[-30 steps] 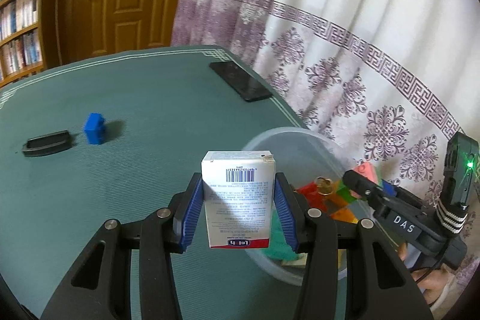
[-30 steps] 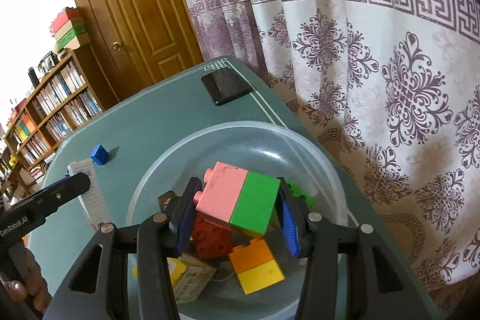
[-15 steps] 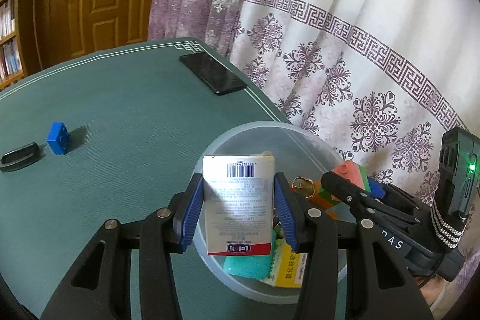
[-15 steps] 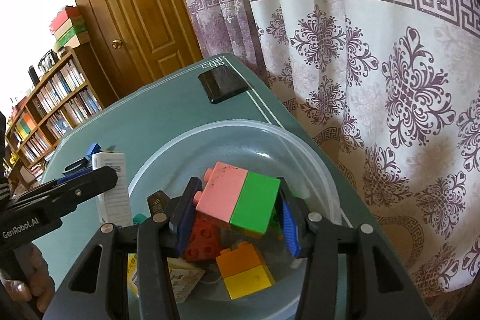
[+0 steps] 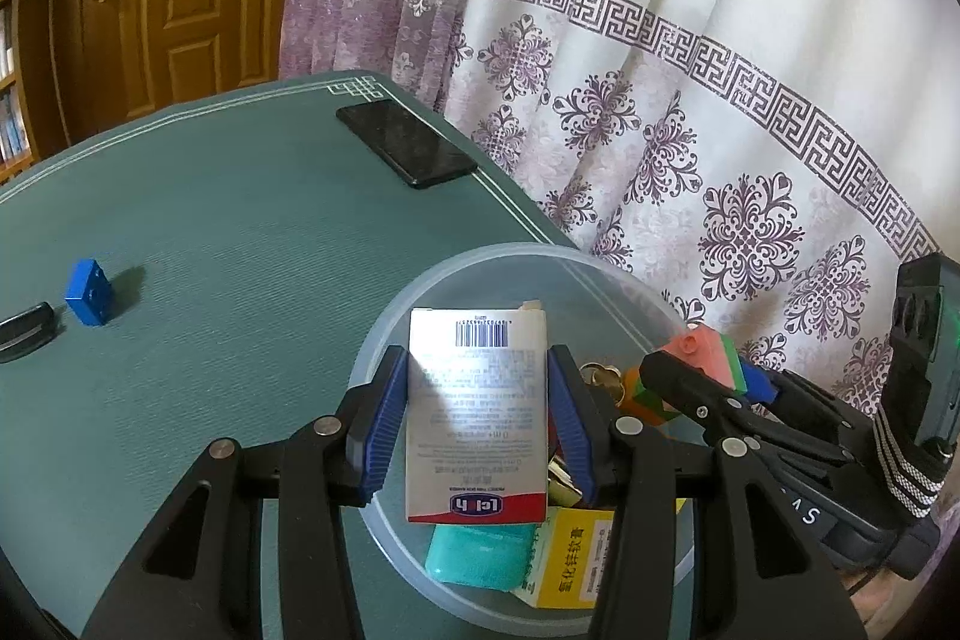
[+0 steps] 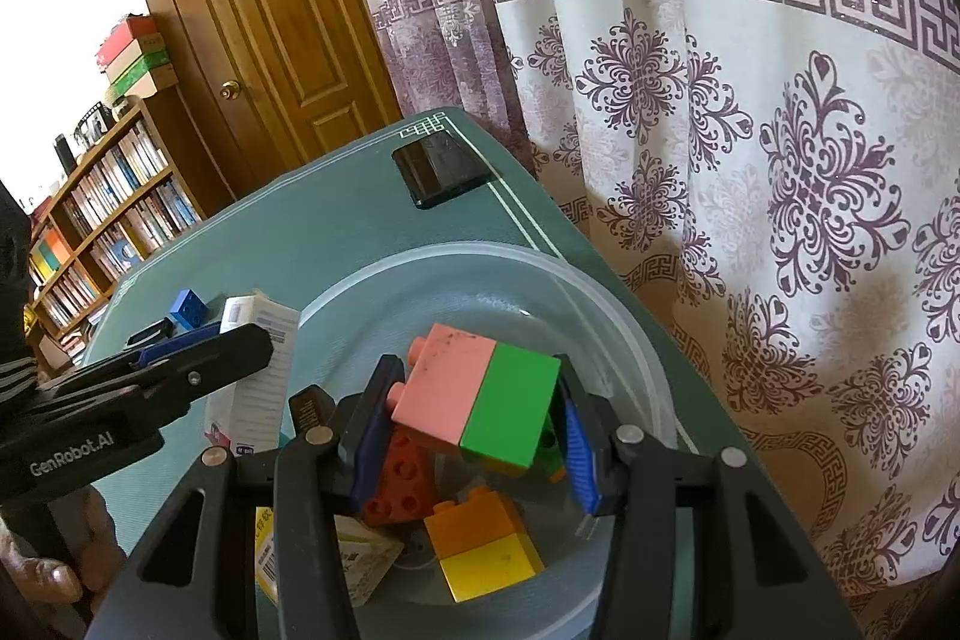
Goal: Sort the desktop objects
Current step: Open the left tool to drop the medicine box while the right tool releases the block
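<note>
Left tool (image 5: 477, 427) pinches a white carton (image 5: 477, 418), held upright over the near rim of the clear bowl (image 5: 480, 262), lower centre of frame. Right tool (image 6: 474, 430) pinches a pink-and-green brick block (image 6: 480, 403) above the bowl's contents. Blue brick (image 5: 89, 292) sits on the desk (image 5: 240, 250), left.

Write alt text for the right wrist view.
The right gripper holds a pink and green block over a clear bowl of blocks and cartons on a green table. At left, the left gripper holds a white box.
</note>
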Action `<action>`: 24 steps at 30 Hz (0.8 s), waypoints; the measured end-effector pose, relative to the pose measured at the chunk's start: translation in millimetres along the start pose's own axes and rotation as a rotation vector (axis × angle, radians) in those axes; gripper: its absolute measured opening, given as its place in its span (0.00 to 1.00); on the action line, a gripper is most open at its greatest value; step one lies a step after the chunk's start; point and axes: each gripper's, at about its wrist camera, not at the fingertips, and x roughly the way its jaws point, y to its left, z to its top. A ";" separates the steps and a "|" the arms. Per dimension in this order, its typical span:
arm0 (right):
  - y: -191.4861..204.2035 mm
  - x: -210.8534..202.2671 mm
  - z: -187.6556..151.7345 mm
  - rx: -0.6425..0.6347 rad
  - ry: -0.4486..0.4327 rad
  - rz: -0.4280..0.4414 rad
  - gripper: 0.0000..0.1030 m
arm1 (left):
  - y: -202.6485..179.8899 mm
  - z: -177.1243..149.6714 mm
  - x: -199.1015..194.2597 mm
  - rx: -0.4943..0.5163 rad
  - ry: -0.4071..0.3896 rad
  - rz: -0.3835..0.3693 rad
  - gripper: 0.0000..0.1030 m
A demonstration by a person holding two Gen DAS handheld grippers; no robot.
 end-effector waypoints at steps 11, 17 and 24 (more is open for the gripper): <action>-2.4 -5.4 5.0 0.007 -0.017 -0.005 0.62 | 4.2 0.1 -10.8 -0.023 -0.026 -0.011 0.65; -0.1 -4.3 3.6 0.005 -0.015 -0.004 0.65 | 7.5 -1.4 -14.0 -0.017 -0.038 0.048 0.65; 2.2 -4.2 2.3 -0.005 -0.018 -0.008 0.71 | 7.6 -4.7 -18.5 0.024 -0.051 0.150 0.65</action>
